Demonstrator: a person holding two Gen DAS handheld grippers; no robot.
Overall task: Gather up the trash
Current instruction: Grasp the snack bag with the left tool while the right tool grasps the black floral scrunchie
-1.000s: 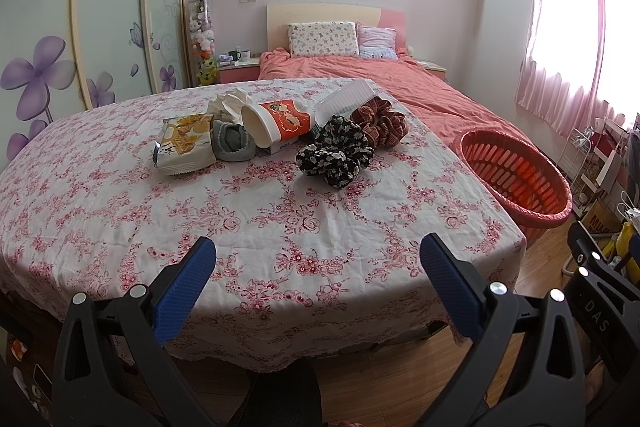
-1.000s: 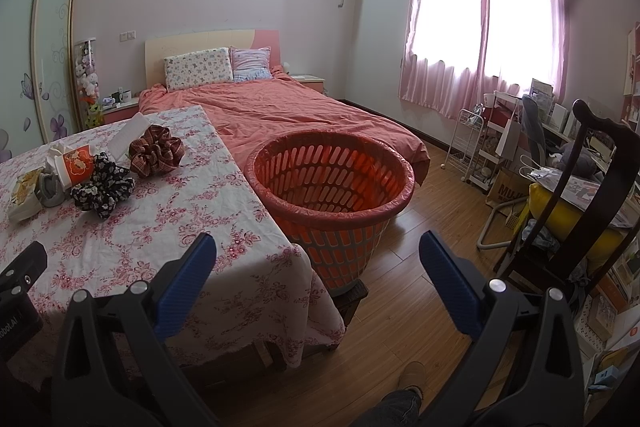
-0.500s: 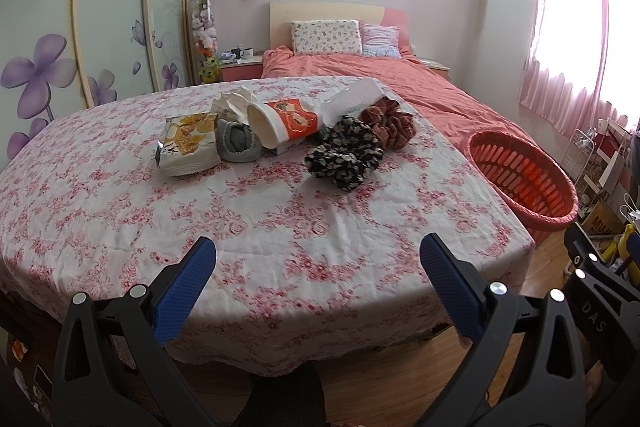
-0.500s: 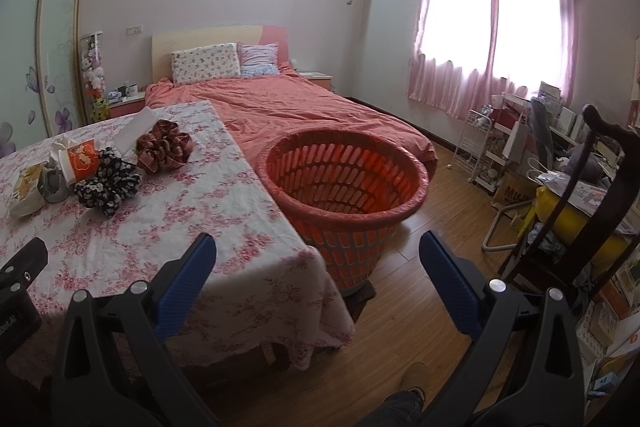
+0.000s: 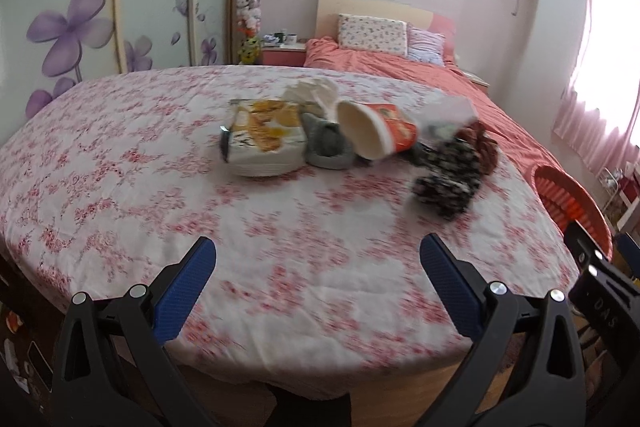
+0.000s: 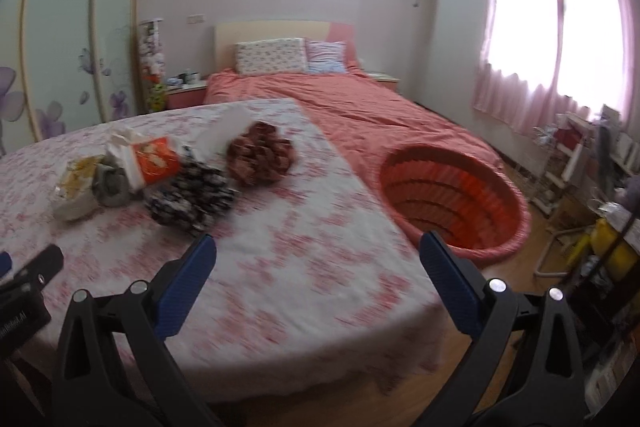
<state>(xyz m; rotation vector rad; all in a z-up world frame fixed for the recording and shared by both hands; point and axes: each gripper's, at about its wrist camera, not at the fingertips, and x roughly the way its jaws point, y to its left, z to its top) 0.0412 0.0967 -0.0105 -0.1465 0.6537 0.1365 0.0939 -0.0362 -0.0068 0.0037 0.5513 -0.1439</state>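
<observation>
A pile lies on the floral tablecloth: a snack bag, a grey sock, a tipped paper cup, crumpled white paper, a white card, a black-and-white scrunchie and a brown scrunchie. The same pile shows in the right wrist view, with the cup and brown scrunchie. An orange basket stands on the floor right of the table. My left gripper and right gripper are both open and empty, over the table's near part.
A bed with a salmon cover lies behind the table. Sliding wardrobe doors stand at the left. A chair, a yellow object and cluttered shelves are at the far right by the curtained window. Wooden floor shows beside the table.
Both grippers have moved forward and up over the table; the pile looks nearer and the basket is seen more from above. Both grippers stay open.
</observation>
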